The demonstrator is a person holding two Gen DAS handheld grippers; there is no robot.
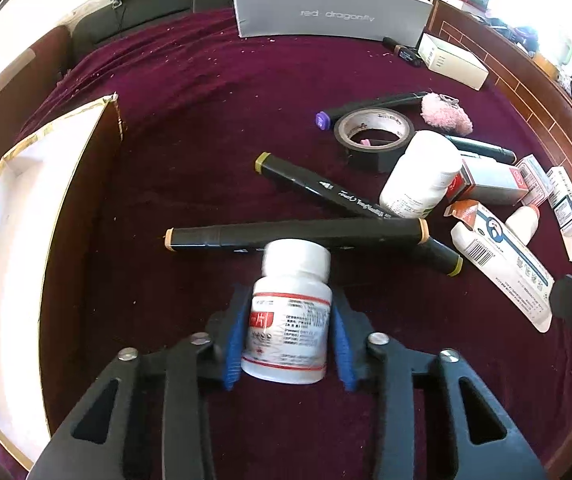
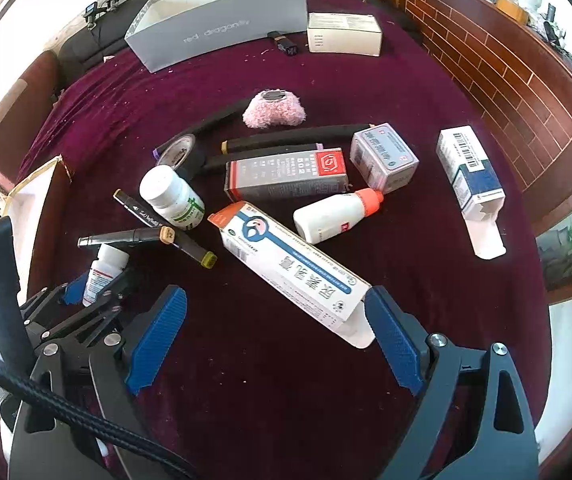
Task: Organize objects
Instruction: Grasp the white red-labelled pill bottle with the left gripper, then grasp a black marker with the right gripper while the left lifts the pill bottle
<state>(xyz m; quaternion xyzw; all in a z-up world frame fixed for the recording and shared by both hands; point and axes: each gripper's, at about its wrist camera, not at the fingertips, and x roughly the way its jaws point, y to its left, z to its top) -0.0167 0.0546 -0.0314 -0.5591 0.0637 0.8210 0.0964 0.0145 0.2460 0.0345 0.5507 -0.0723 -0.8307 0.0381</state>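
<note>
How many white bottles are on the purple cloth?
3. One small red-label bottle sits between the left gripper pads. One green-label bottle lies by the tape roll. One orange-capped bottle lies among the boxes. More could hide behind boxes.

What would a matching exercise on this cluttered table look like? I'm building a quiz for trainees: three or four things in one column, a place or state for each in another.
Things:
1. red-label pill bottle
2. long carton with blue stripe
3. pink fluffy pouch
4. bottle with orange cap

Places or states:
A. lying on its side beside the grey and red carton
B. between the left gripper's jaws
C. open end by the right gripper's pad
D. far side of the clutter

Pairs: 1-B, 2-C, 3-D, 4-A
</note>
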